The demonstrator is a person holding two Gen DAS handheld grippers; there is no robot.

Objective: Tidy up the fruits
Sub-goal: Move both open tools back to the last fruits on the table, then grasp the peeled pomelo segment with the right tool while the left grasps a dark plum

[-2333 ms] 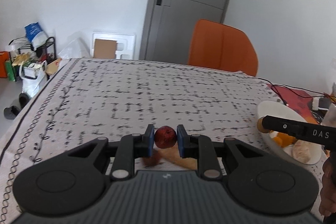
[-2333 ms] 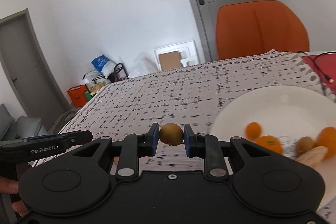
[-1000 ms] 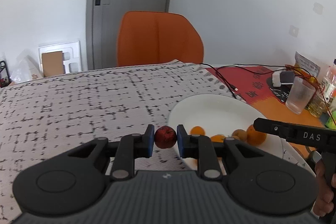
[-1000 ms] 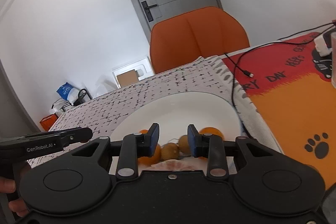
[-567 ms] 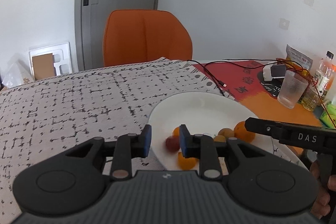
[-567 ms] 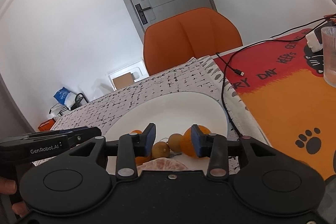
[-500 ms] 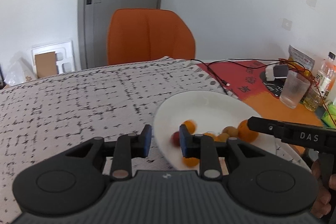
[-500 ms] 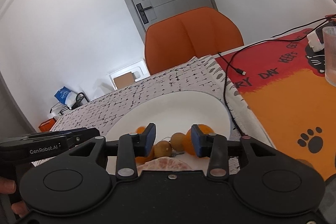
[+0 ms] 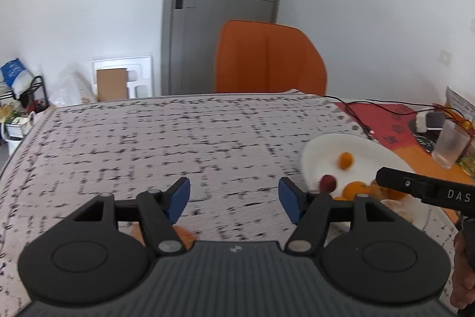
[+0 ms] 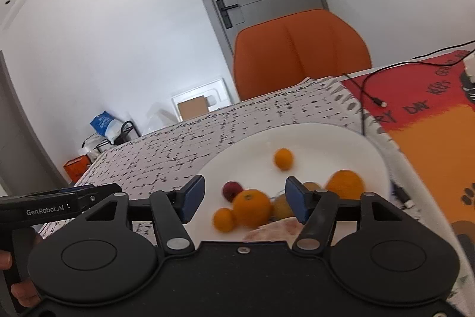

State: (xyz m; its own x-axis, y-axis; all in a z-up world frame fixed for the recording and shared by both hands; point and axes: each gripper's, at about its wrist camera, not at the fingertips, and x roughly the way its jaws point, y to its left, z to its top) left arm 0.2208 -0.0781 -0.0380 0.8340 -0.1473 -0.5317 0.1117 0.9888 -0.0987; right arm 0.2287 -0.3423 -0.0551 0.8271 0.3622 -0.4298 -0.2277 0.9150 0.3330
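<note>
A white plate [image 10: 326, 138] on the patterned tablecloth holds several fruits: oranges [image 10: 252, 208], a small red fruit [image 10: 231, 189], a brown one partly hidden behind my right finger, and a peeled pale piece [image 10: 273, 229]. My right gripper [image 10: 245, 199] is open and empty just above the plate's near side. My left gripper [image 9: 234, 196] is wide open and empty over the tablecloth, left of the plate [image 9: 320, 147]. The red fruit [image 9: 327, 182] lies on the plate there. An orange fruit [image 9: 181, 236] shows under my left finger [image 9: 178, 196].
An orange chair [image 9: 267, 58] stands behind the table. A red and orange mat [image 10: 430, 124] with a black cable [image 10: 365, 91] lies right of the plate. A plastic cup [image 9: 449, 144] stands at the far right.
Both grippers have opened wide. The left one let go of the red fruit onto the plate and swung left over the tablecloth. The right one released the brown fruit earlier and pulled back.
</note>
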